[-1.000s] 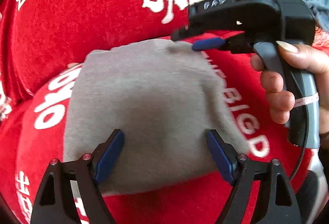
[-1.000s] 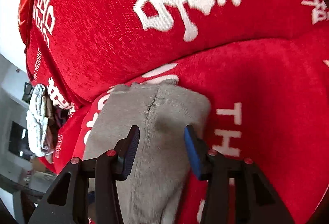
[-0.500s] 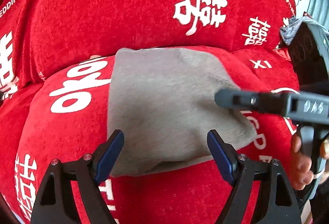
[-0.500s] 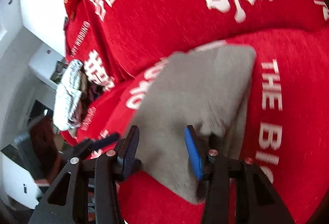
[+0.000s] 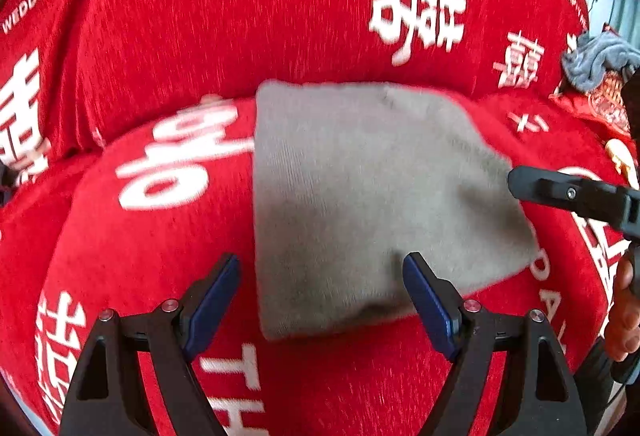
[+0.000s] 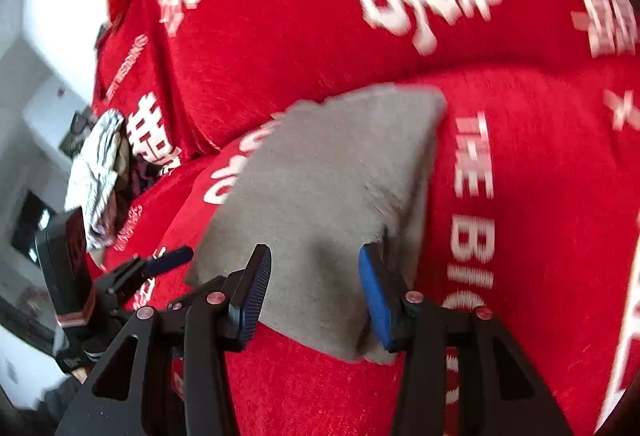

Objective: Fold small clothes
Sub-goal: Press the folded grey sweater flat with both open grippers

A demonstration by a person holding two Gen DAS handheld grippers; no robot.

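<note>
A folded grey knit garment (image 5: pixel 360 195) lies flat on the red sofa seat; it also shows in the right wrist view (image 6: pixel 328 195). My left gripper (image 5: pixel 320 300) is open, hovering over the garment's near left corner with nothing between its fingers. My right gripper (image 6: pixel 312 288) is open over the garment's near edge, its blue pads apart and holding nothing. The right gripper's finger (image 5: pixel 568 191) shows at the right of the left wrist view, at the garment's right edge. The left gripper (image 6: pixel 160 264) shows at the left of the right wrist view.
The red sofa cover (image 5: pixel 240 15) has white lettering on seat and backrest. A crumpled grey cloth (image 5: pixel 596 59) lies at the sofa's far right. A striped white garment (image 6: pixel 96 171) lies at the sofa's left end, with room furniture beyond.
My right gripper has let go of the garment's far corner and pulled back to its near right edge. The left gripper has shifted left along the near edge. The garment now lies flat, folded.
</note>
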